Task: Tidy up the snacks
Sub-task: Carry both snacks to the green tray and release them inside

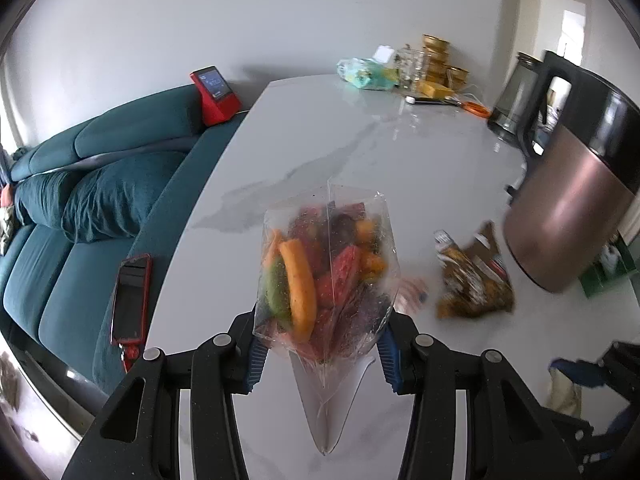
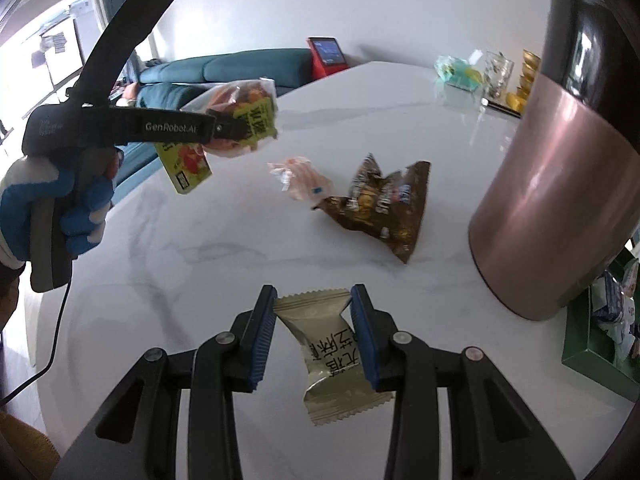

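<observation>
My left gripper [image 1: 320, 344] is shut on a clear bag of colourful snacks [image 1: 320, 272] and holds it above the white marble table [image 1: 360, 152]. It also shows in the right wrist view [image 2: 236, 128], at the upper left with the bag [image 2: 240, 108]. My right gripper [image 2: 314, 316] is shut on a small beige snack packet [image 2: 324, 344] above the table's near part. A brown crumpled snack bag [image 2: 380, 208] and a small pink wrapped snack [image 2: 300, 180] lie on the table; both also show in the left wrist view, the brown bag [image 1: 472, 280] right of the clear bag.
A tall copper-coloured bin [image 2: 552, 184] stands at the table's right edge, a green box [image 2: 600, 344] below it. Jars, glasses and a teal pack [image 1: 368, 72] sit at the far end, a kettle [image 1: 516, 96] beside them. A teal sofa [image 1: 100, 184] with a phone [image 1: 130, 300] lies left.
</observation>
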{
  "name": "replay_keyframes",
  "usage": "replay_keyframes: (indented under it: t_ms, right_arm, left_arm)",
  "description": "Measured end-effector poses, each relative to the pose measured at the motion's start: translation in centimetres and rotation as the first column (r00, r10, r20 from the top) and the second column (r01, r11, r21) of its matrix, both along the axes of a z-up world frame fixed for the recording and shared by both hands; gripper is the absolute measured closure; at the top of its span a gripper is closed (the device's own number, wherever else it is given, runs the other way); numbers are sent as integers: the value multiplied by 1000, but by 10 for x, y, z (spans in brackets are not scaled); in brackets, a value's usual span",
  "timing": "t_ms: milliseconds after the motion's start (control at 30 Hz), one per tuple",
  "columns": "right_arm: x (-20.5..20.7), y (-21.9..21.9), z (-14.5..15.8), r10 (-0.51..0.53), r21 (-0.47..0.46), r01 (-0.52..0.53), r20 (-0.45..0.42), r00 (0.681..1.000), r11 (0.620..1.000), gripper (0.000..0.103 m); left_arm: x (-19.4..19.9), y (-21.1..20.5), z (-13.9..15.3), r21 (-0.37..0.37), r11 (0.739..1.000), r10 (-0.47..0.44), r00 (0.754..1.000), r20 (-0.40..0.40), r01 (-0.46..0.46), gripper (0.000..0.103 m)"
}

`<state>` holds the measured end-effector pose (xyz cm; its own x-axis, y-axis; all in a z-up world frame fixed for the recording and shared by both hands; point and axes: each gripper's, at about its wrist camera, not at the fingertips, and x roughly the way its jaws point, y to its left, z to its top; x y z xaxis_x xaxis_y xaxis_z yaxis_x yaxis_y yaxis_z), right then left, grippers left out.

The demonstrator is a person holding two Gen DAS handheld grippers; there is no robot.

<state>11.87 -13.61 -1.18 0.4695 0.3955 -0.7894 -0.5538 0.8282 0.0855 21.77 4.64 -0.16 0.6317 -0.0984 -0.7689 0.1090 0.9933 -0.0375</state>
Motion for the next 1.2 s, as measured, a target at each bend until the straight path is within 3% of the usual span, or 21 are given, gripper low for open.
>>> replay_keyframes:
  t_ms: [333, 600, 800, 967, 1200]
  right_arm:
    - [-46, -15, 17, 88, 6, -88, -22, 996, 996, 92]
    - [-98, -71, 16, 95, -28, -97, -74, 993, 995, 92]
    - [-125, -138, 16, 13, -68, -20, -109, 994, 997, 92]
    - [-144, -208, 18, -94, -110, 81, -117, 989, 991, 92]
    - [-144, -294, 36, -239, -134, 230, -49, 970, 964, 92]
  left_arm:
    - [-62, -37, 8, -30, 997, -78, 996, -52, 77, 62]
    - [-112, -103, 9, -39, 978, -207, 972, -106, 204, 62]
    - [-138, -169, 11, -55, 947, -319, 940, -120, 315, 62]
    - [-168, -231, 9, -49, 906, -422, 897, -132, 420, 62]
    - [-179, -319, 26, -56, 845, -535, 838, -108, 532, 61]
